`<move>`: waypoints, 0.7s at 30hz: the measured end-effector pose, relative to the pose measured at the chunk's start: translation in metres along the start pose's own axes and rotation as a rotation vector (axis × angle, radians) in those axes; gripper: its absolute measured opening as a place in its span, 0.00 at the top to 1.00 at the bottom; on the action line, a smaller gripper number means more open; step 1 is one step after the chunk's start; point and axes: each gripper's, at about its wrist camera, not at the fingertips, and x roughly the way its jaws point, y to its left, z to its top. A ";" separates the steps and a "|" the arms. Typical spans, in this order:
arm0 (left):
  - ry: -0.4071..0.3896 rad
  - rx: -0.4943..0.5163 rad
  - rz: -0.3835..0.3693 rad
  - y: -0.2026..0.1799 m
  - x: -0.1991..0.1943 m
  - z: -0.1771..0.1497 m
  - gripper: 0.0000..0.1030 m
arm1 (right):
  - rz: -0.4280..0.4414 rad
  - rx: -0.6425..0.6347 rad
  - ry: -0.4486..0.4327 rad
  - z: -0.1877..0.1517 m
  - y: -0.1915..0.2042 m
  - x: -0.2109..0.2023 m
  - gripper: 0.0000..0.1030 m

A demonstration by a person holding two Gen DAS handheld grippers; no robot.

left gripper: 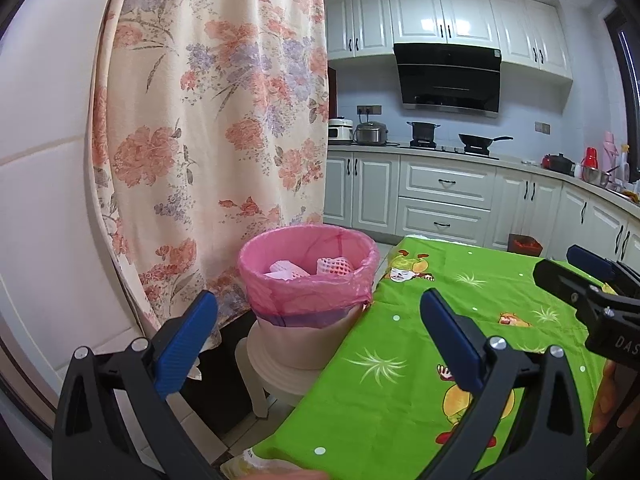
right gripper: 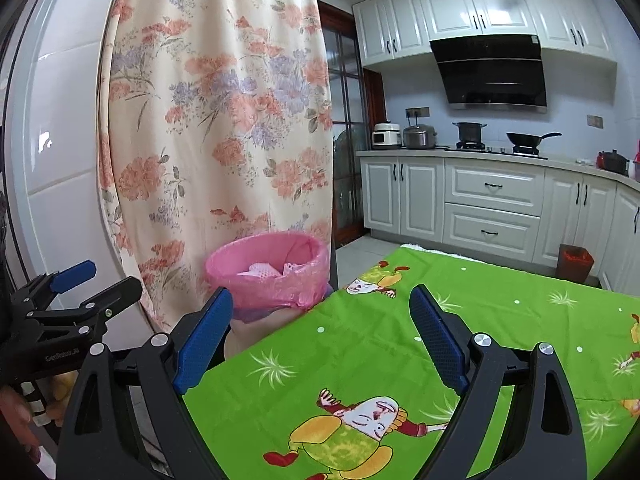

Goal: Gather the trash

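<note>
Step in hand: between pickups, by judgement; no loose trash visible on green tablecloth point(left gripper: 420, 360).
Left gripper point(left gripper: 320, 336): fingers spread wide, holding nothing, hovering over table's left edge.
Right gripper point(right gripper: 322, 332): fingers spread wide, likewise unladen, above the cloth.
Trash bin point(left gripper: 308, 268): just beside table edge, on a white stool point(left gripper: 272, 372), before flowered curtain point(left gripper: 212, 120).
Bin condition: pink liner folded over rim; white and pink mesh scraps point(left gripper: 334, 266) inside, well below rim.
Next move: locating further rubbish, or stopping if none remains.
</note>
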 end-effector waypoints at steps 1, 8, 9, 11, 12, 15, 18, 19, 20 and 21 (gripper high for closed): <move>-0.001 -0.002 -0.001 0.001 -0.001 -0.001 0.05 | -0.003 0.000 -0.001 0.000 0.000 0.001 0.18; -0.002 -0.013 0.002 0.004 0.000 -0.013 0.05 | -0.022 -0.018 -0.008 -0.008 0.002 0.002 0.18; 0.003 -0.013 0.004 0.005 0.001 -0.016 0.05 | -0.025 -0.026 -0.004 -0.010 0.003 0.003 0.18; 0.006 -0.012 0.004 0.005 0.000 -0.020 0.05 | -0.026 -0.036 -0.002 -0.013 0.005 0.004 0.18; 0.006 -0.011 0.006 0.004 0.000 -0.022 0.05 | -0.025 -0.038 0.000 -0.013 0.006 0.004 0.18; 0.003 -0.015 0.007 0.006 0.000 -0.025 0.05 | -0.022 -0.047 -0.002 -0.016 0.009 0.004 0.18; 0.004 -0.022 0.010 0.008 0.000 -0.027 0.05 | -0.023 -0.053 -0.003 -0.019 0.011 0.004 0.18; 0.005 -0.023 0.010 0.009 0.001 -0.027 0.05 | -0.024 -0.053 -0.001 -0.020 0.011 0.005 0.18; 0.007 -0.022 0.011 0.009 0.001 -0.029 0.05 | -0.024 -0.053 0.001 -0.021 0.011 0.005 0.18; 0.006 -0.022 0.012 0.009 0.001 -0.029 0.05 | -0.025 -0.054 0.003 -0.022 0.012 0.006 0.18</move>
